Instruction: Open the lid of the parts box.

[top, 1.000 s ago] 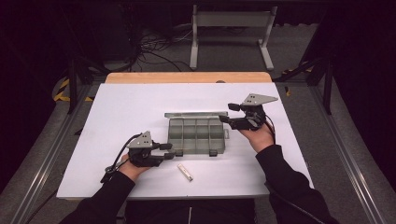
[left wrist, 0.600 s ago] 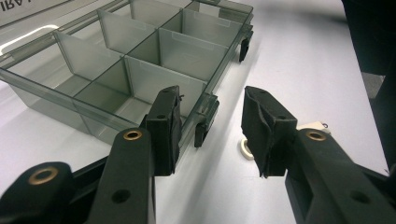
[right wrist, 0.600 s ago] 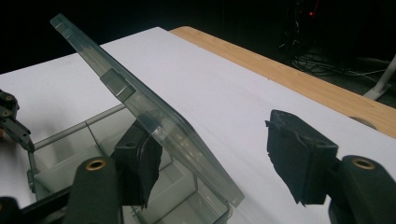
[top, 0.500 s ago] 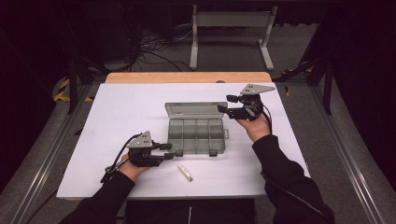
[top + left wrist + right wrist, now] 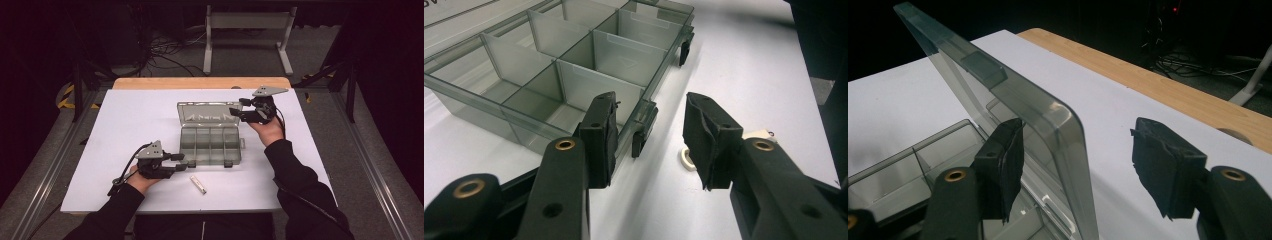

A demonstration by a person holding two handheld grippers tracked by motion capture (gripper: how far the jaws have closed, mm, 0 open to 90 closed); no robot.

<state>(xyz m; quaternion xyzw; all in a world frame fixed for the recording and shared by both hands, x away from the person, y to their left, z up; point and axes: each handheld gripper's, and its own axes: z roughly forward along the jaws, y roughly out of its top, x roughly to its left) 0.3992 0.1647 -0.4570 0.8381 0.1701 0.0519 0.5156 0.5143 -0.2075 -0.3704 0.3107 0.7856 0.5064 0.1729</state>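
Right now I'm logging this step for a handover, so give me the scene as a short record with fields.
work in hand: opening a clear compartment box
lid: raised, near upright
right gripper: jaws open, straddling the lid's corner edge
left gripper: jaws open around the box's front corner by a latch
loose item: small white tube on the white table, in front of the box
compartments: look empty
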